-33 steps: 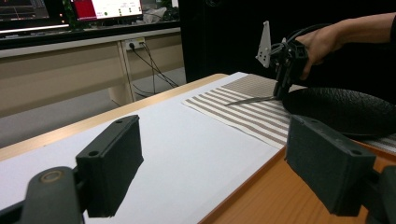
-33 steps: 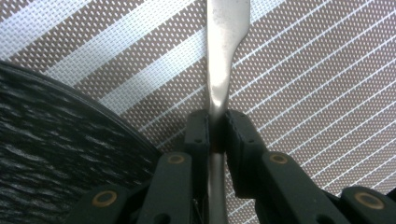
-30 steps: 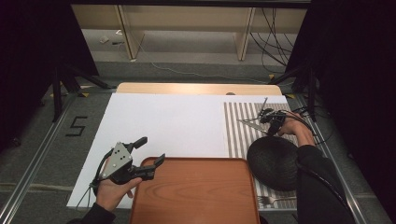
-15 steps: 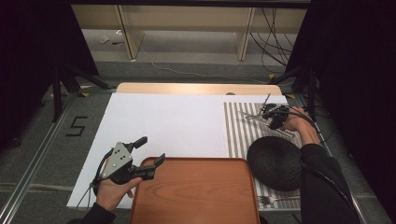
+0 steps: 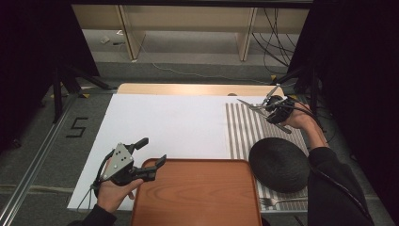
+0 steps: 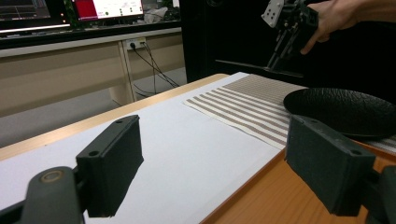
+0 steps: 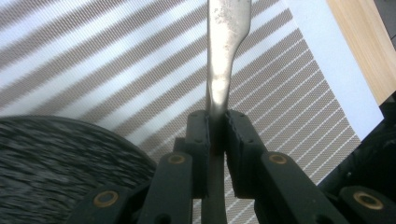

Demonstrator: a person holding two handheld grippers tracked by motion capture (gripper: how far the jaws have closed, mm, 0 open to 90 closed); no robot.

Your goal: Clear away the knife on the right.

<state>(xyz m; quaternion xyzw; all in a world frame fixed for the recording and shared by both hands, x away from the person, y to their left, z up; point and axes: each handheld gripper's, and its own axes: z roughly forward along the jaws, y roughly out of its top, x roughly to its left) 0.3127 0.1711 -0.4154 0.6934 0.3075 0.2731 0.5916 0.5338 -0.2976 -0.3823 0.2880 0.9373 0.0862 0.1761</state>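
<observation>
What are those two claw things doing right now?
Left gripper: open, holding nothing.
Right gripper: shut on a metal knife, above the striped mat.

Lab recording setup, not a home: black curtains [image 5: 28, 70] on both sides, desk [image 5: 188, 89] on a metal rail frame [image 5: 33, 169], floor tape mark "5" [image 5: 76, 127], loose cables [image 5: 277, 33] behind, monitors [image 6: 107, 8] on a bench beyond the far desk edge.

Open worktop [image 5: 164, 122]: white middle, passable.
Near edge: blocked by wooden tray [image 5: 197, 193].
Right side: black plate [image 5: 278, 164] and fork [image 5: 282, 202] obstructing striped mat [image 5: 242, 129].
</observation>
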